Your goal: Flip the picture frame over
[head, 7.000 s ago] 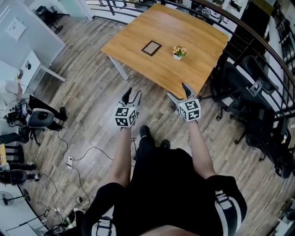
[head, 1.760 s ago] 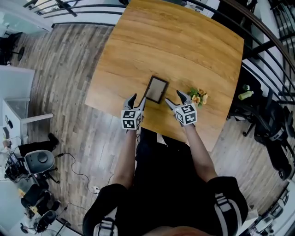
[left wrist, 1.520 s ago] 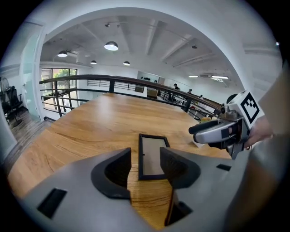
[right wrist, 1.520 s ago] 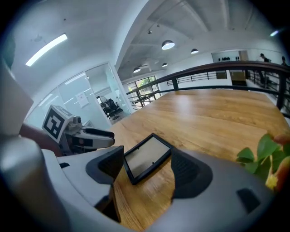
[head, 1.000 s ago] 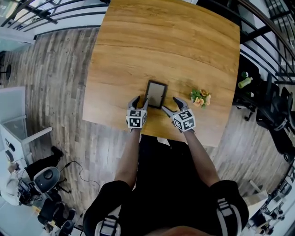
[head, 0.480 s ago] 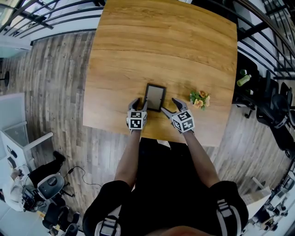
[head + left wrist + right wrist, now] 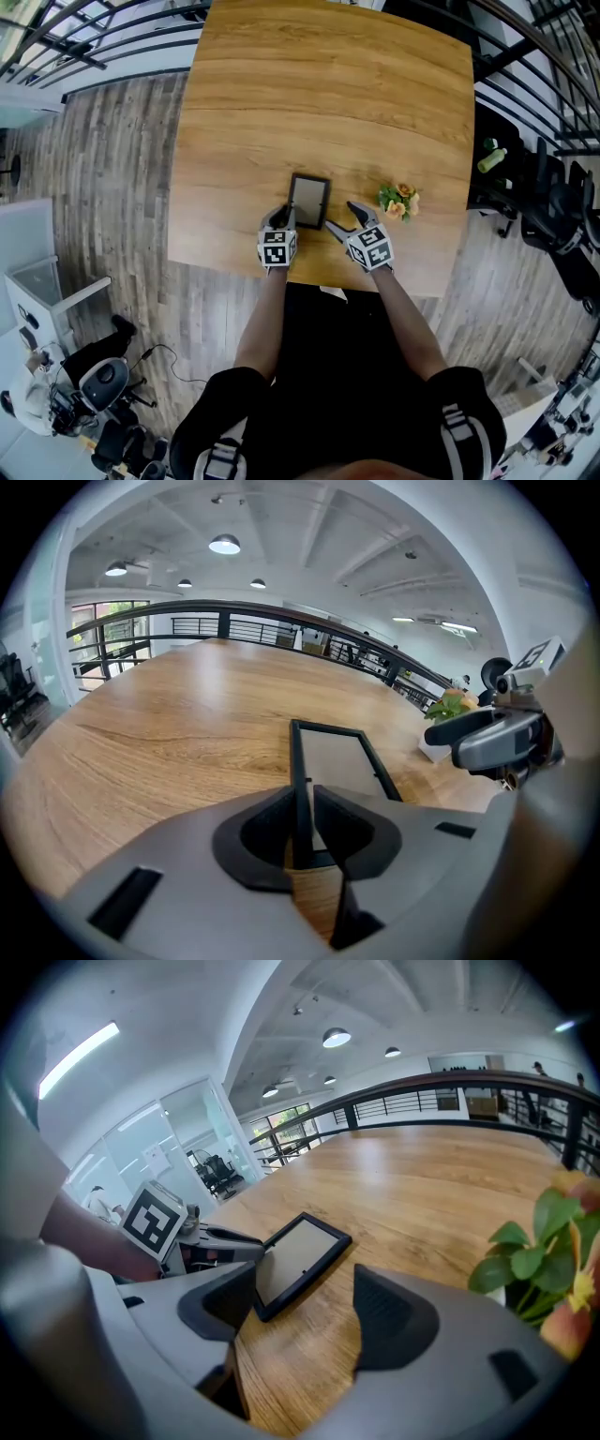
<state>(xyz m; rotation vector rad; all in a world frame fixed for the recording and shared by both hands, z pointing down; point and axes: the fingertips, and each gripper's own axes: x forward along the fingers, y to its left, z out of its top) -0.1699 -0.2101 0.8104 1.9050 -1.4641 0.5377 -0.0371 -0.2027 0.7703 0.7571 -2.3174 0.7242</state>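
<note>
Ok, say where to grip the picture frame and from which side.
Take the picture frame by its thin border at the near left corner, coming from the near side: it lies flat, so only the rim can be pinched. The left tool has just been closing on that border.

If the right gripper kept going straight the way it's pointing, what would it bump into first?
Most likely the bare wooden table: the right gripper tilts down at it, jaws open. The picture frame lies just to the left, so one jaw might clip its corner.
</note>
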